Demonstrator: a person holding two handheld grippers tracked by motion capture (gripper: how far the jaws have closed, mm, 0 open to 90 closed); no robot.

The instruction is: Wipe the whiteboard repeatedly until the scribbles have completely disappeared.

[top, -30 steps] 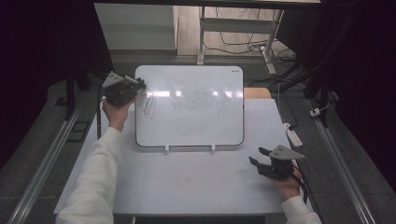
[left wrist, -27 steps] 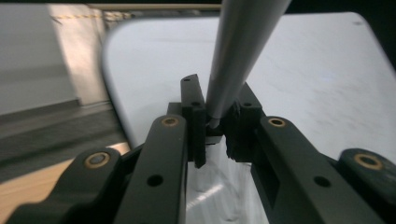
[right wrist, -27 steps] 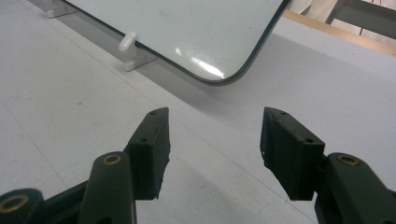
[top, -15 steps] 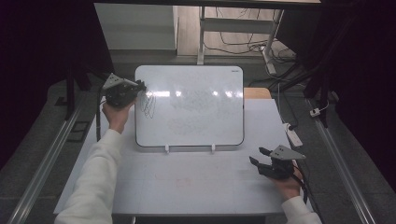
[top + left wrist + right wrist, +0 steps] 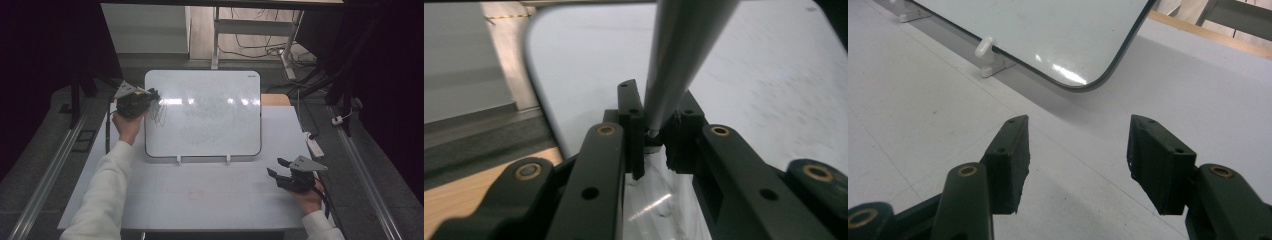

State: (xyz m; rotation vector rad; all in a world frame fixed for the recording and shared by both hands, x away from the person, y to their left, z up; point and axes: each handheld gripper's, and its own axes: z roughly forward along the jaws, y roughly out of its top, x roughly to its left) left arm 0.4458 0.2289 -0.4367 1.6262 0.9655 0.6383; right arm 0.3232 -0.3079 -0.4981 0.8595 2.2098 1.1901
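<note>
A pale grey table (image 5: 200,200) stands in a dim room, with dark floor, cables and table legs behind it, and a whiteboard (image 5: 210,115) props up on two small white feet near its far edge.

At the left, the left gripper (image 5: 150,96) sits at the whiteboard's upper left corner, its jaws clamped on a grey marker (image 5: 674,60) that the left gripper view shows rising up between them. Beside it on the board is a patch of dark looping scribble (image 5: 159,112), which suggests the writing has only begun at this corner; the middle carries faint grey smudges (old strokes or wiping marks, I cannot tell which), and the right half looks bare apart from light glare, so most of the board seems left to do.

At the right, the right gripper (image 5: 278,167) rests low on the table in front of the whiteboard's lower right corner, jaws spread with nothing between them.

The marker's tip is hidden behind the left gripper in the high view and cut off at the top of the left gripper view, so whether it touches the board is not clear.
</note>
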